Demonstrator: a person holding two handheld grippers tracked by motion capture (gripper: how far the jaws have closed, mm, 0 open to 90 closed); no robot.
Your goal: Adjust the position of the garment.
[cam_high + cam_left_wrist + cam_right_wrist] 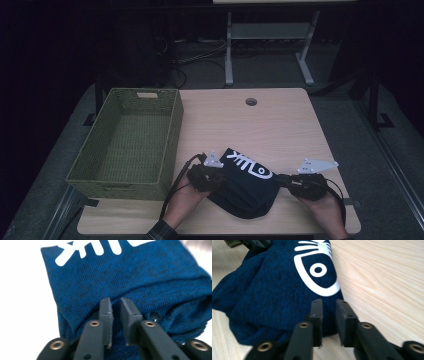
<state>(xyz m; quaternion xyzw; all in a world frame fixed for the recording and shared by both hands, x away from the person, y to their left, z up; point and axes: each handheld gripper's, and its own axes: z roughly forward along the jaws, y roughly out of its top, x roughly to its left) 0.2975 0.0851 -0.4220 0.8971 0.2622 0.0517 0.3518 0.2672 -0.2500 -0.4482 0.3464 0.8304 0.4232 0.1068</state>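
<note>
Green woven basket [125,142] sits at the left of the high view, on the light wood table [280,120]; nothing lies in the part I can see. The dark blue knit garment [247,187], printed with a white fish skeleton, lies folded in the lower middle of that frame, between my two claws and just right of the basket. My left gripper [217,179] is at its left edge: in the left gripper view the jaws stand a narrow gap apart, tips against the knit [130,277], with no fold of cloth visibly pinched between the pads. My right gripper [286,181] is at the garment's right edge; in the right gripper view its jaws are likewise slightly parted, over the hem below the printed eye [318,269], nothing clamped. Judgement: the piece is light, soft and limp, not fragile, and the knit gives good friction. It will sag and unfold if lifted from one point. Best hold is a bunched fold at each side edge, both layers caught, lifted together.
</note>
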